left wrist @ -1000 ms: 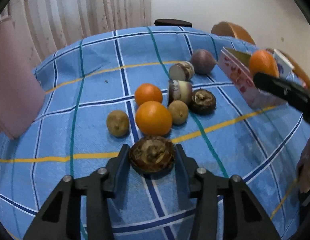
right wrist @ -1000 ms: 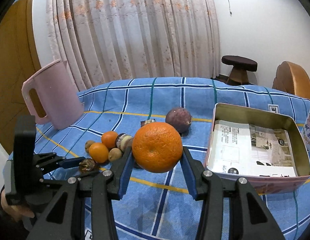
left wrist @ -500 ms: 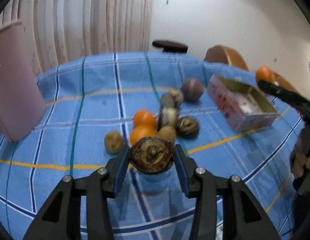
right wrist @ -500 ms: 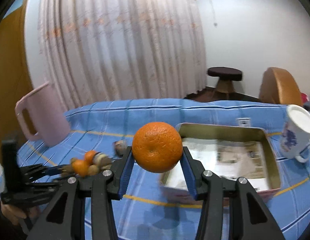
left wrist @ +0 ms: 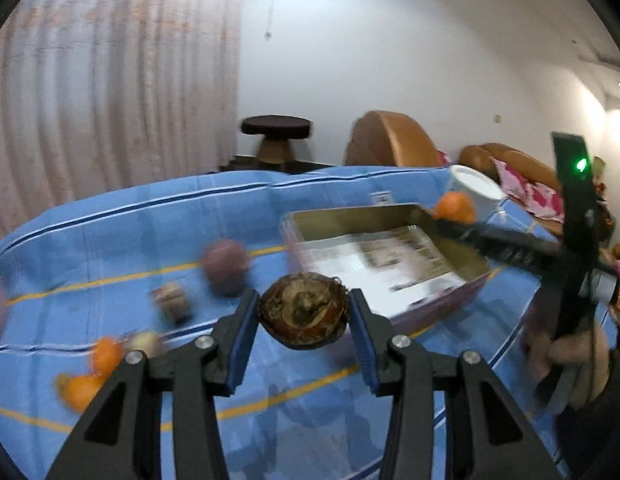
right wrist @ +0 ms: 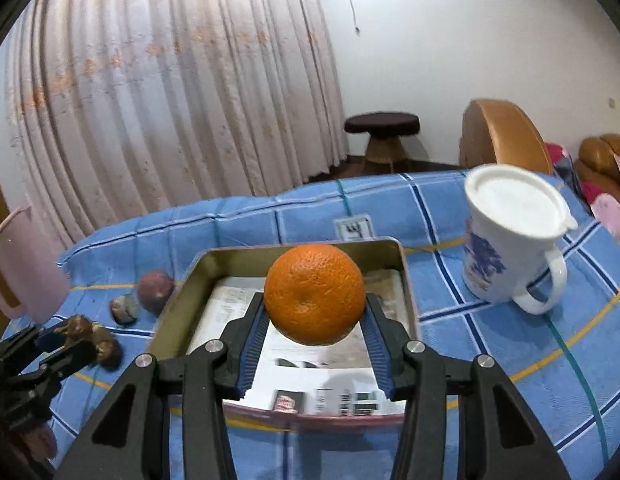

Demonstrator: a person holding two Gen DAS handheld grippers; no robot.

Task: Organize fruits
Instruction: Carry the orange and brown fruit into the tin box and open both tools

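Three round orange citrus fruits show in all: one (right wrist: 314,294) at frame centre of the right view, two more (left wrist: 106,354) (left wrist: 78,391) blurred at lower left of the left view. One dark brown, shrivelled round fruit (left wrist: 303,311) sits at centre there. One round purple fruit (left wrist: 225,266), one small mottled cut piece (left wrist: 173,301) and one pale small fruit (left wrist: 146,342) lie left of centre. One rectangular metal tin (right wrist: 182,308). One white lidded mug (right wrist: 509,240). One pink plastic jug (right wrist: 18,272). Two pairs of black tongs (left wrist: 304,334) (right wrist: 314,344).
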